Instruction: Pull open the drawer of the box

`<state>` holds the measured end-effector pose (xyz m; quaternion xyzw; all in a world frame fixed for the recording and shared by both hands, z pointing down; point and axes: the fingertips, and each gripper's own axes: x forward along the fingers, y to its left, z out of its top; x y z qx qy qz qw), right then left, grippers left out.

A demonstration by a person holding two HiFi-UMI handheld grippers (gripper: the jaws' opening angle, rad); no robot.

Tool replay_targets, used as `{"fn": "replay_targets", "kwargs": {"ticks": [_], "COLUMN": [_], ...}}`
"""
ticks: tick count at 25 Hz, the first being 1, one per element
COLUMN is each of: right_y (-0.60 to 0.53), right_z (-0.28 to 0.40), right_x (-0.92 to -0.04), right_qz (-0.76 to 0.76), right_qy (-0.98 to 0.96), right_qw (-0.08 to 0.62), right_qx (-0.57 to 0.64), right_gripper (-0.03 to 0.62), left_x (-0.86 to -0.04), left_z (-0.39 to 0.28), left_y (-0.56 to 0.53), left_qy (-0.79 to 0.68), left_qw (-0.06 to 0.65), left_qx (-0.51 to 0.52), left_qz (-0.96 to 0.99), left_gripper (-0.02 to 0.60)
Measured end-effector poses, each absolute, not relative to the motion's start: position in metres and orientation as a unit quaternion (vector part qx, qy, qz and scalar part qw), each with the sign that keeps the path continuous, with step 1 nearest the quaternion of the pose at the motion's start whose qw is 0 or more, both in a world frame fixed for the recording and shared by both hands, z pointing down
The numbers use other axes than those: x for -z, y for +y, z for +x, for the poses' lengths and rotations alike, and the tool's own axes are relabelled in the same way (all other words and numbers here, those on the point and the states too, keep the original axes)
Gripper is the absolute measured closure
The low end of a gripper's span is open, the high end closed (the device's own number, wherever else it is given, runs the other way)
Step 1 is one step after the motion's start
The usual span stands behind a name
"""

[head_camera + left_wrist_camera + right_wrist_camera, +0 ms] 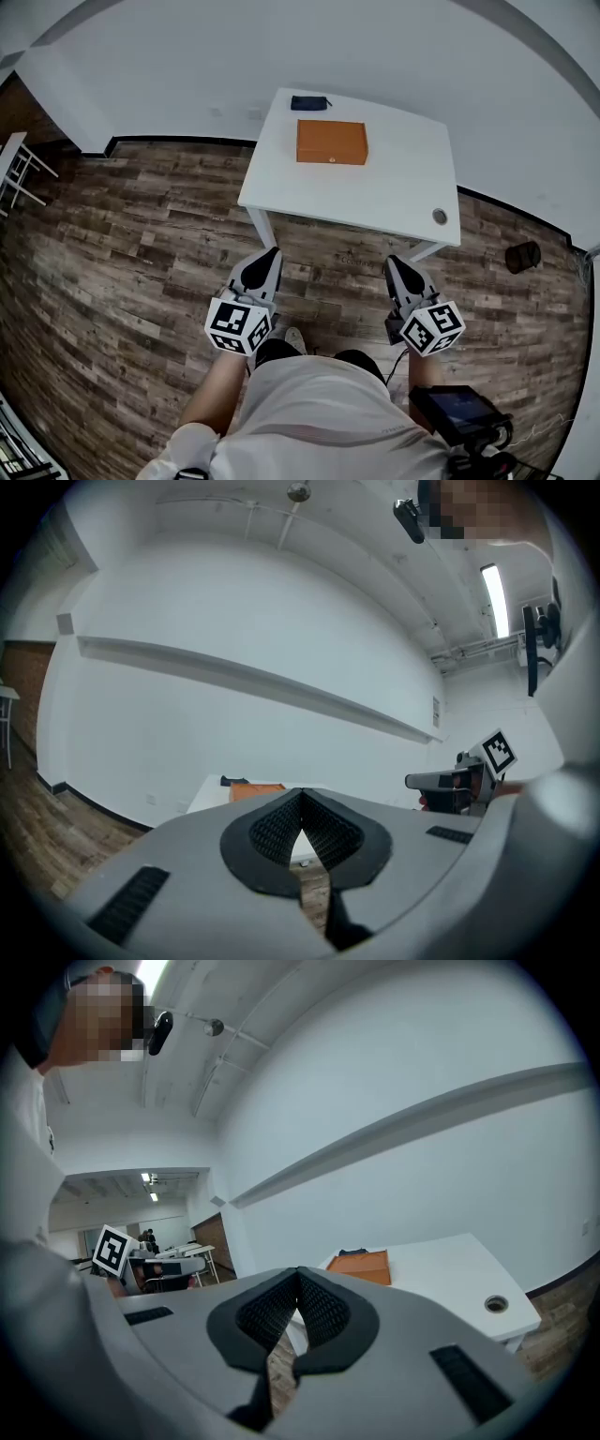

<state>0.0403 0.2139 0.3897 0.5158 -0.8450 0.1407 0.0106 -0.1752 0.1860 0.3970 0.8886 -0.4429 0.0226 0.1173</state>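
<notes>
Box (pixel 331 142) orange, flat, lies on far side of white worktop (pixel 394 197), well ahead of me. My left gripper (pixel 270 255) and right gripper (pixel 395 262) hang over wood floor (pixel 122 234), short of worktop, jaws pressed together, nothing between. Dark pouch (pixel 309 103) just behind box.

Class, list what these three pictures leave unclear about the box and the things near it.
- The box: its drawer front is too small in the head view to show a handle or seam.
- Left gripper view: the box is mostly hidden behind the left gripper.
- Dark item beyond the box: too small to identify.
</notes>
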Motion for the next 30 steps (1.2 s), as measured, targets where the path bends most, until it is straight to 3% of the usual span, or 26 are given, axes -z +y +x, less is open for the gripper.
{"fn": "replay_targets", "kwargs": {"ticks": [18,30], "right_y": [0.126,0.008], "right_z": [0.036,0.114], "right_x": [-0.396,-0.404], "right_qz": [0.512,0.471], "right_qy": [-0.846,-0.867], "right_qw": [0.015,0.016], "right_qx": [-0.149,-0.160], "right_gripper": [0.591,0.591], "left_x": [-0.411,-0.413], "left_z": [-0.177,-0.090], "left_y": [0.106,0.003], "left_qy": [-0.446,-0.477], "left_qw": [0.133,0.132], "left_qx": [-0.032,-0.041], "left_qz": [0.884,0.868], "left_gripper": [0.572,0.571]}}
